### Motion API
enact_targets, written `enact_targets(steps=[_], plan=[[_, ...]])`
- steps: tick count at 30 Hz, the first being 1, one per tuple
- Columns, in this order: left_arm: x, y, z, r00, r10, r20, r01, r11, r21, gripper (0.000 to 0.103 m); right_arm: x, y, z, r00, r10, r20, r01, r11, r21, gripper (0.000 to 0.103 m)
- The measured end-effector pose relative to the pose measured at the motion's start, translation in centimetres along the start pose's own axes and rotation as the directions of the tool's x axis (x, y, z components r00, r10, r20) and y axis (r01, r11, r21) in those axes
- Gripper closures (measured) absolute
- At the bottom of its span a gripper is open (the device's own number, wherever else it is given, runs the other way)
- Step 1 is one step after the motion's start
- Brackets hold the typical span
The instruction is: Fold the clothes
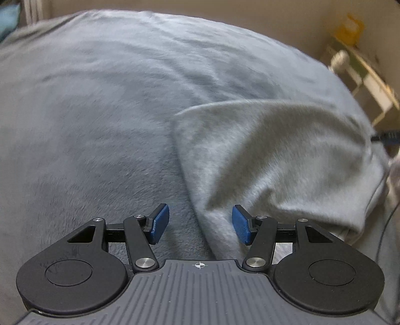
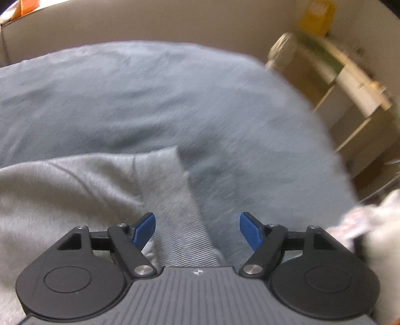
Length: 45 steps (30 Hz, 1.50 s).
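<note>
Counting 1 light grey garment (image 1: 275,160), lying crumpled on 1 blue-grey blanket (image 1: 100,100) covering the whole surface. 2 grippers showing, 1 per view, w/ 2 blue pads each.

Left gripper (image 1: 198,223): jaws standing apart, gripping nothing; garment edge running down btwn the pads, left pad (image 1: 158,223) over blanket, right pad over grey cloth. Garment spreading from centre toward 3 o'clock in left view.

Right gripper (image 2: 197,231): jaws spread wide, released; ribbed cuff or hem (image 2: 175,200) lying loose btwn the pads, touching neither as far as visible. Garment filling 7–9 o'clock in right view.

1 pale shelf unit (image 2: 350,100) at 2 o'clock, blurred; contents unclear, sthg yellow (image 2: 316,15) sitting on top. Whitish patterned cloth (image 2: 362,220) showing at 4 o'clock, too blurred to ID.
</note>
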State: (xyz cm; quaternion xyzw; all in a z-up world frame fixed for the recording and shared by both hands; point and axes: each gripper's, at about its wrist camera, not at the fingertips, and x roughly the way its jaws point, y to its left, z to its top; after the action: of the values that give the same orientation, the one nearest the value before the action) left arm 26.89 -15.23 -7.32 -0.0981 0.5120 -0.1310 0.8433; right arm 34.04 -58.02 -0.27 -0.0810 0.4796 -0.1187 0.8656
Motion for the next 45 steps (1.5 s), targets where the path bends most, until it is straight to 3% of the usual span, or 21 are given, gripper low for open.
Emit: enact_targets(steps=[3, 5, 6, 8, 10, 11, 15, 18, 21, 23, 26, 29, 31, 32, 33, 34, 36, 42, 45], plan=[[-0.4, 1.7, 0.2, 0.999, -0.048, 0.013, 0.049, 0.995, -0.082, 0.047, -3.8, 1.1, -0.3, 0.997, 0.031, 0.074, -0.03, 0.999, -0.013, 0.026], [-0.5, 2.8, 0.4, 0.997, -0.079, 0.02, 0.081, 0.988, -0.129, 0.047, -7.3, 3.0, -1.2, 0.978, 0.18, 0.104, -0.177, 0.983, -0.039, 0.026], [-0.4, 3.4, 0.5, 0.995, -0.099, 0.018, 0.101, 0.983, -0.155, 0.047, -9.2, 4.2, -1.8, 0.956, 0.271, 0.11, -0.266, 0.962, -0.058, 0.025], [0.0, 4.2, 0.7, 0.99, -0.14, 0.008, 0.139, 0.969, -0.203, 0.047, -13.0, 7.1, -3.3, 0.889, 0.446, 0.103, -0.436, 0.893, -0.11, 0.021], [0.6, 4.8, 1.1, 0.983, -0.183, 0.006, 0.179, 0.954, -0.24, 0.047, -15.8, 11.0, -5.2, 0.82, 0.57, 0.058, -0.548, 0.81, -0.207, 0.017], [0.8, 4.9, 1.2, 0.979, -0.203, 0.009, 0.199, 0.947, -0.253, 0.047, -16.8, 13.2, -6.4, 0.802, 0.596, 0.036, -0.567, 0.779, -0.268, 0.017], [2.0, 5.2, 1.3, 0.958, -0.285, 0.023, 0.279, 0.914, -0.295, 0.047, -20.0, 22.1, -11.7, 0.767, 0.64, -0.051, -0.568, 0.639, -0.519, 0.017], [2.9, 5.3, 0.7, 0.945, -0.325, 0.032, 0.318, 0.896, -0.311, 0.047, -20.9, 27.6, -16.1, 0.806, 0.592, 0.01, -0.41, 0.571, -0.712, 0.017], [3.6, 5.3, 0.2, 0.934, -0.355, 0.046, 0.352, 0.885, -0.304, 0.047, -20.5, 31.1, -19.6, 0.825, 0.558, 0.09, -0.254, 0.508, -0.823, 0.017], [3.7, 5.7, 0.0, 0.925, -0.375, 0.068, 0.376, 0.868, -0.324, 0.048, -19.6, 32.7, -21.2, 0.835, 0.534, 0.132, -0.167, 0.476, -0.864, 0.017], [4.3, 6.4, 0.0, 0.913, -0.399, 0.092, 0.402, 0.835, -0.376, 0.051, -17.6, 34.2, -22.9, 0.872, 0.45, 0.194, -0.035, 0.451, -0.892, 0.017], [4.8, 6.0, 0.3, 0.913, -0.397, 0.091, 0.401, 0.841, -0.364, 0.059, -16.6, 34.3, -23.8, 0.881, 0.395, 0.262, 0.079, 0.424, -0.902, 0.018], [5.1, 5.6, 0.4, 0.915, -0.393, 0.09, 0.398, 0.846, -0.353, 0.065, -16.4, 34.3, -23.9, 0.881, 0.372, 0.291, 0.114, 0.432, -0.895, 0.022], [5.3, 5.4, 0.5, 0.916, -0.39, 0.09, 0.396, 0.848, -0.353, 0.075, -16.3, 34.3, -24.0, 0.882, 0.365, 0.299, 0.124, 0.433, -0.893, 0.025], [5.5, 5.3, 0.5, 0.918, -0.387, 0.09, 0.392, 0.847, -0.359, 0.083, -16.2, 34.4, -24.0, 0.883, 0.36, 0.301, 0.129, 0.431, -0.893, 0.038], [5.6, 5.3, 0.5, 0.919, -0.383, 0.093, 0.39, 0.845, -0.365, 0.087, -16.1, 34.6, -24.1, 0.886, 0.351, 0.304, 0.138, 0.426, -0.894, 0.064], [5.5, 5.2, 0.3, 0.921, -0.373, 0.113, 0.387, 0.843, -0.372, 0.095, -15.9, 34.8, -24.4, 0.886, 0.315, 0.34, 0.192, 0.418, -0.888, 0.088], [3.1, 5.3, 0.7, 0.917, -0.359, 0.172, 0.398, 0.844, -0.359, 0.097, -18.0, 35.0, -23.7, 0.868, 0.314, 0.386, 0.211, 0.469, -0.857, 0.092], [1.2, 6.4, 1.0, 0.913, -0.367, 0.176, 0.407, 0.844, -0.348, 0.097, -19.4, 35.8, -23.4, 0.865, 0.326, 0.382, 0.2, 0.474, -0.858, 0.092]])
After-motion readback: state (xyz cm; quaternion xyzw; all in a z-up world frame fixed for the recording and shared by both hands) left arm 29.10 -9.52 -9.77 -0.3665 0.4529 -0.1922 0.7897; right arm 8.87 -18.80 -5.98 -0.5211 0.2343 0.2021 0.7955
